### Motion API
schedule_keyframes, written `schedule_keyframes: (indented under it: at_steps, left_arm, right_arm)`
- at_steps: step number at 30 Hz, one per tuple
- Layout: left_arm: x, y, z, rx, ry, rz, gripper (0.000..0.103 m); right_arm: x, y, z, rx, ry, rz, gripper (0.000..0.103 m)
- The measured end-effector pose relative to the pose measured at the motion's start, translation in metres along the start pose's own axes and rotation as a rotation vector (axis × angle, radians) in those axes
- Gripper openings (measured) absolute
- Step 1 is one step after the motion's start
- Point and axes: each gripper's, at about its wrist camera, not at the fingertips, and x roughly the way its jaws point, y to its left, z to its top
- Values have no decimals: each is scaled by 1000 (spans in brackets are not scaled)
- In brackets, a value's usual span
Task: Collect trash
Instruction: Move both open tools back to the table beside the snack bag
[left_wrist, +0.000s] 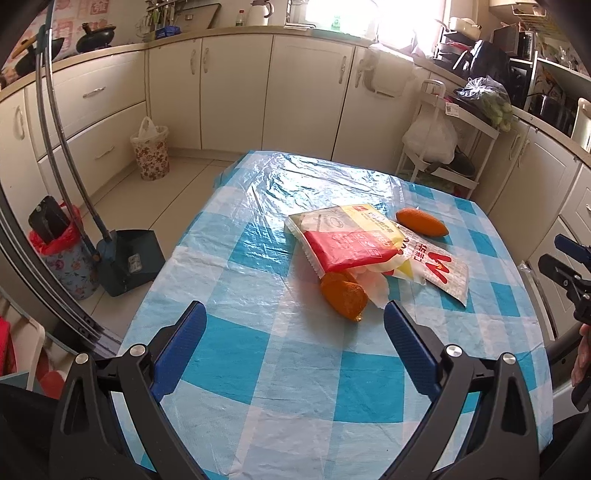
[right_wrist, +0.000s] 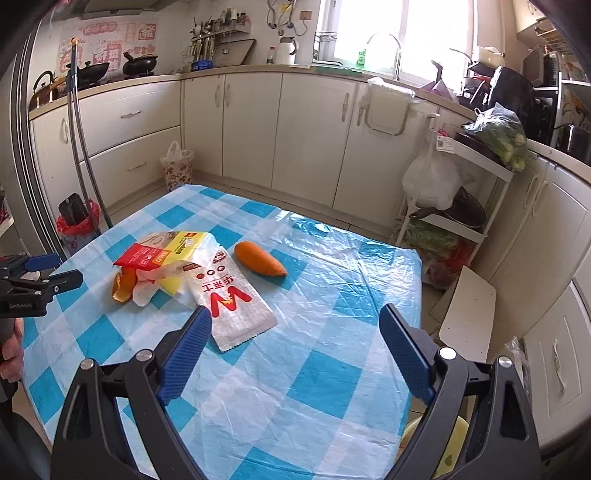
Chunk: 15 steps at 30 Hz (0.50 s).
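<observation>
Crinkly white wrapper (right_wrist: 236, 310) lies just ahead-left of the empty, wide-spread right gripper (right_wrist: 295, 325), long axis pointing away, nearer than the equally gaping, empty left gripper (left_wrist: 295, 321).

A blue-and-white checked tablecloth (left_wrist: 295, 369) under clear plastic covers the table. On the floor at nine o'clock stands a dark dustpan (left_wrist: 129, 260) with its long handle leaning up, and just beside it a floral bin lined with a red bag (left_wrist: 62, 258). Farther off, at eleven o'clock against the cream cabinets (left_wrist: 236, 92), sits a floral basket with a white bag (left_wrist: 149, 149). At two o'clock a white rack (right_wrist: 461, 192) carries a white plastic bag (right_wrist: 430, 181), with a bag of greens (right_wrist: 498, 138) on top. Black woks (right_wrist: 110, 68) and a kettle (right_wrist: 44, 86) sit on the stove at ten o'clock; a tap (right_wrist: 388, 48) stands by the bright window.
</observation>
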Motion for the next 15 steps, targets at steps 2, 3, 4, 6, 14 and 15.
schedule_keyframes:
  at_steps: [2,3,4,6,14,15]
  left_arm:
    - [2,-1,2,-5,3,-13,93]
    - [4,-2,3,-6,6,-17,93]
    - [6,-5,3,0,12,-20,93]
    - [13,-11,4,17,30,-22,93]
    - [43,-30,12,9,75,-22,92]
    - [47,-30,13,-1,82,-21,91]
  right_arm:
    - [2,3,1,-7,7,8,88]
    - [4,6,2,-11,9,13,88]
    - [5,8,3,-14,10,16,88]
    - [8,12,5,-20,13,26,88]
    - [16,15,4,-38,35,35,88]
    - [17,14,4,-34,36,34,88]
